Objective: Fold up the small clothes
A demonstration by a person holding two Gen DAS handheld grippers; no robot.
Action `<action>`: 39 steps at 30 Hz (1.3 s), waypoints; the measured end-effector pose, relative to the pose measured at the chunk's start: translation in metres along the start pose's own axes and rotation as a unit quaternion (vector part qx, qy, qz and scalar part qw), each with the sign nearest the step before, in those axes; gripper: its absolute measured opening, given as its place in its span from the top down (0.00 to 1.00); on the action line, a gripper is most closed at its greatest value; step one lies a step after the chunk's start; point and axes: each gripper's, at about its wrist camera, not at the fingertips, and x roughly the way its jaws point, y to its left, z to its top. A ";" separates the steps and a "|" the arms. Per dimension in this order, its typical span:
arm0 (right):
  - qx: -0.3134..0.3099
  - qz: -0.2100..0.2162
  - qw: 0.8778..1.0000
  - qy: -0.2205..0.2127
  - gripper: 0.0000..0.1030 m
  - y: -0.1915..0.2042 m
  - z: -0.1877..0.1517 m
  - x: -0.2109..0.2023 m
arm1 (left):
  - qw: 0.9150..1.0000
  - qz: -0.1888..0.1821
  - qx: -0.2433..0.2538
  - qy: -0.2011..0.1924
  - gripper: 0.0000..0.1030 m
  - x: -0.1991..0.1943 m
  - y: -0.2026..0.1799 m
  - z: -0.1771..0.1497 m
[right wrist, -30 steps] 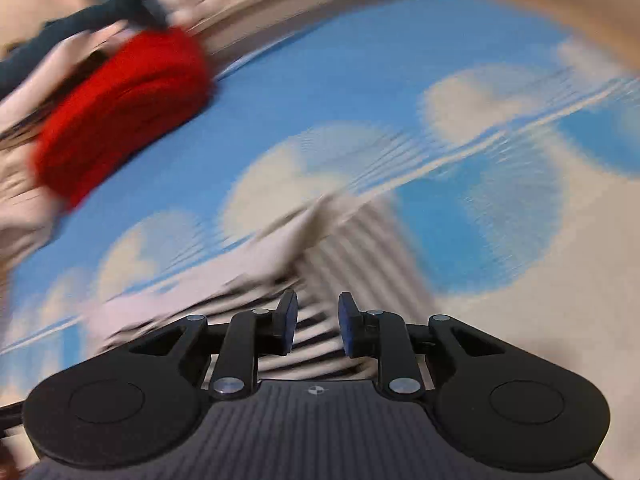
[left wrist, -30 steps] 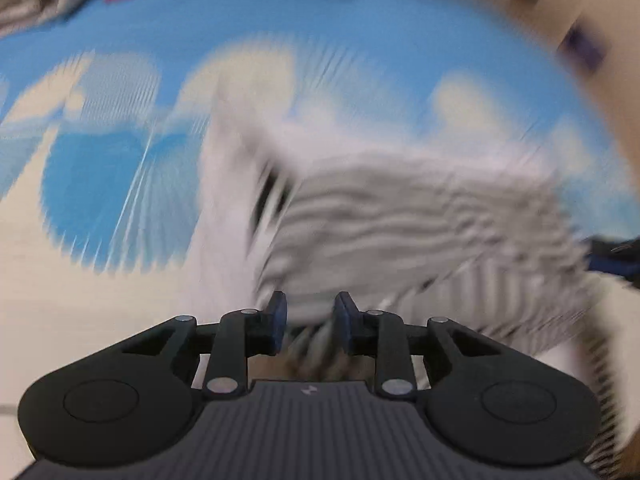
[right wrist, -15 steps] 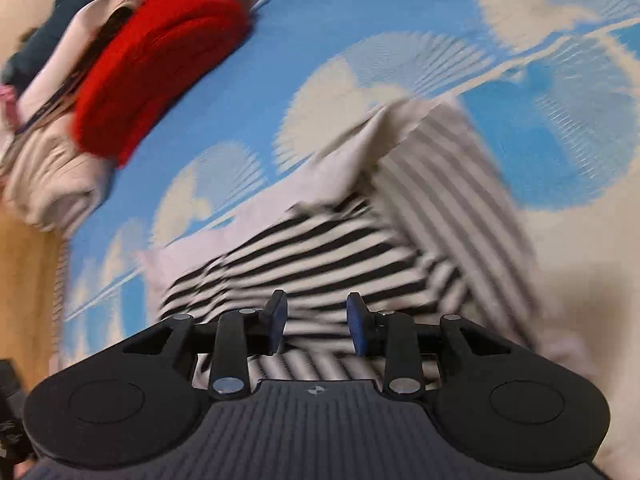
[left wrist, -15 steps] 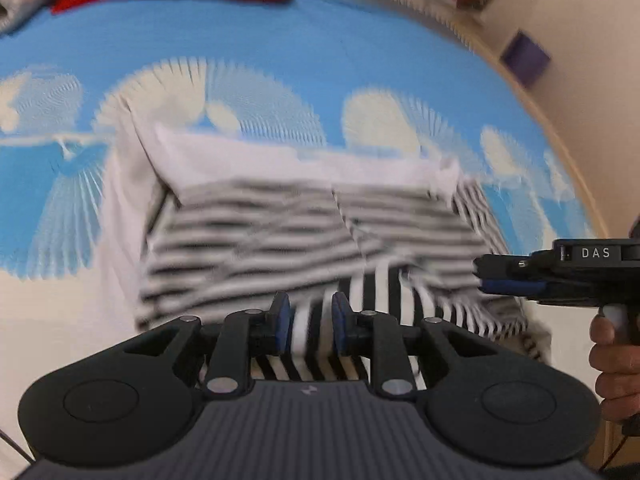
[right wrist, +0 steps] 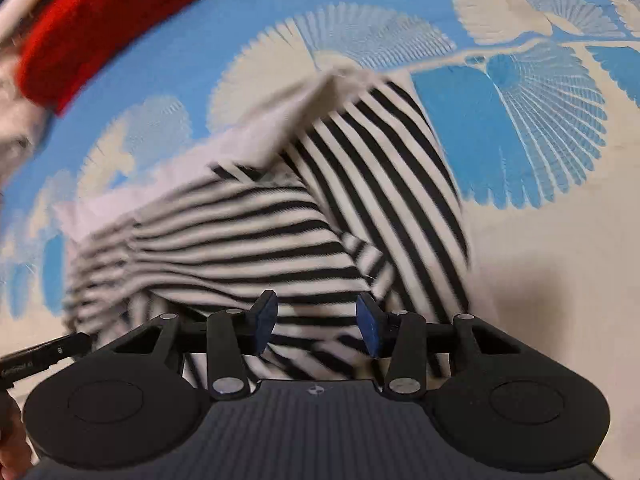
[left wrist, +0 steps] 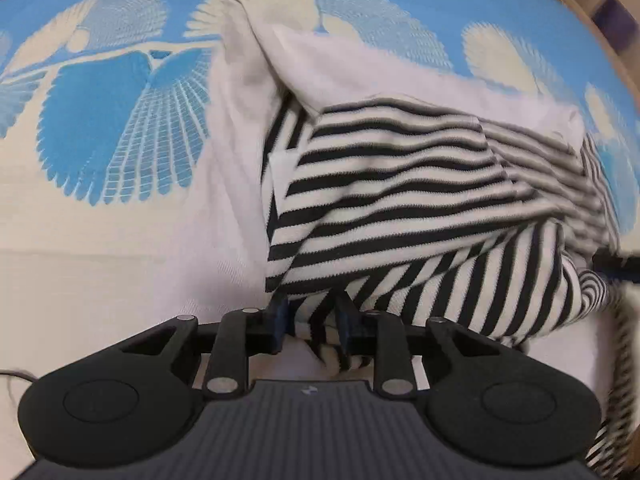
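A black-and-white striped garment [left wrist: 420,200] with a plain white upper part lies folded over itself on a blue and cream patterned cloth [left wrist: 100,128]. My left gripper [left wrist: 310,322] is at its near edge, with a bunch of striped fabric between the nearly closed fingers. In the right wrist view the same garment [right wrist: 304,220] lies in front of my right gripper [right wrist: 316,322], whose fingers stand wide apart just over the near striped edge and hold nothing.
A red folded garment [right wrist: 104,28] lies at the far left in the right wrist view, with pale clothes beside it. The other gripper's tip [right wrist: 44,354] shows at the lower left there. A wooden edge [left wrist: 580,4] borders the cloth at the far right.
Both grippers have come down close to the garment's near edge. The right gripper's fingers have opened wide and let the fabric go. The striped half now lies folded over.
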 end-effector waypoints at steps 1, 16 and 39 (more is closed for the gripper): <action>-0.002 0.001 1.000 0.004 0.56 0.000 -0.001 0.001 | 1.000 0.004 0.004 -0.004 0.71 -0.006 -0.004 0.001; -0.050 0.039 0.941 -0.332 0.53 0.030 -0.134 -0.224 | 0.943 -0.007 0.020 -0.332 0.42 -0.245 -0.064 -0.167; -0.073 -0.043 0.909 -0.408 0.43 -0.083 -0.353 -0.254 | 0.903 -0.042 0.118 -0.410 0.26 -0.312 -0.130 -0.351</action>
